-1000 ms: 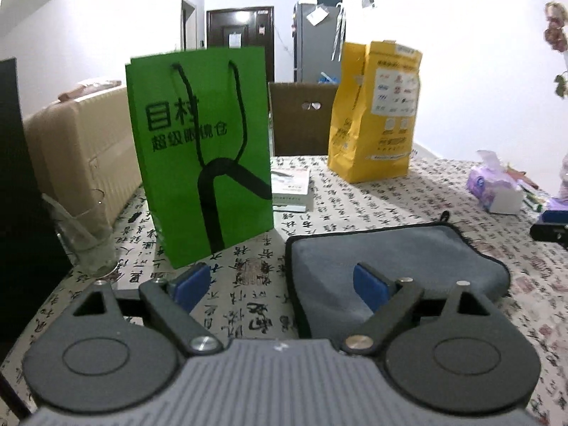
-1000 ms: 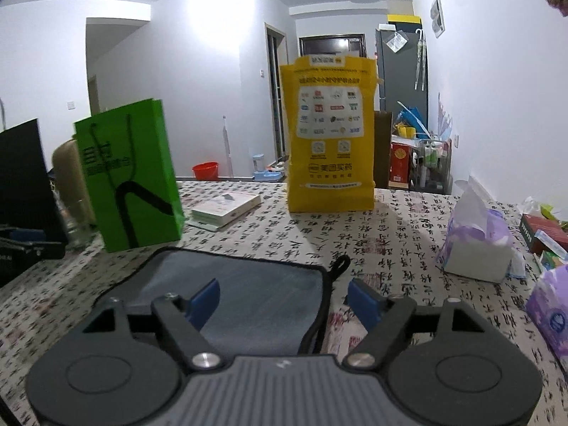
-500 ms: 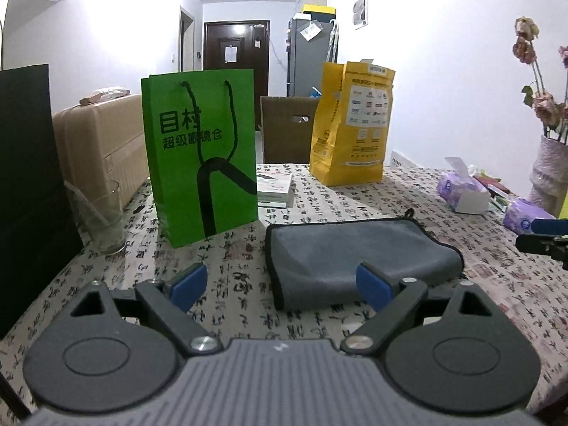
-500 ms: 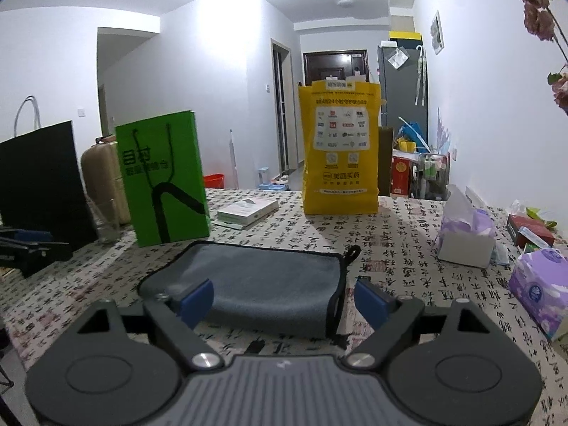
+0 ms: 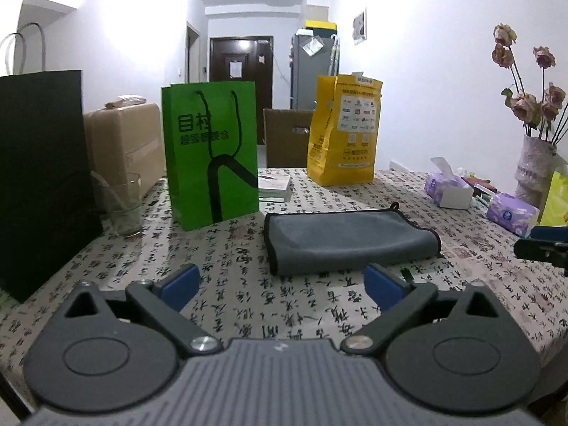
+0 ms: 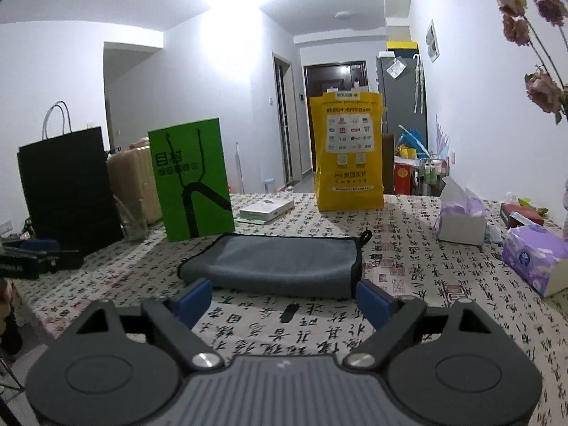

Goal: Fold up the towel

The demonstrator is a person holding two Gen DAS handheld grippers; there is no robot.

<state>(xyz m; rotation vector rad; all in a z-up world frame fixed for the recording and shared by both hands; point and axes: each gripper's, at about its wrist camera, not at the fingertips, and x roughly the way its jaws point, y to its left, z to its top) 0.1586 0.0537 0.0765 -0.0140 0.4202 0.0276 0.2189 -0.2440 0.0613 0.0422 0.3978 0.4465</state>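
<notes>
Towel (image 5: 349, 241) lying folded on table (image 5: 248, 305); both tools waiting wide, gripping nothing.
Left gripper (image 5: 280, 285) and right gripper (image 6: 282, 300) are hovering near it; cloth looking soft, light, limp: pinch hemmed corners.

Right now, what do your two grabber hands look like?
Both look alike. The left gripper and right gripper each have a dark grey ribbed body, two big round black plates with a circle pressed in, black arms with triangle cut-outs and silver bolts, and blue fingertips. No cables or sleeves show.
</notes>
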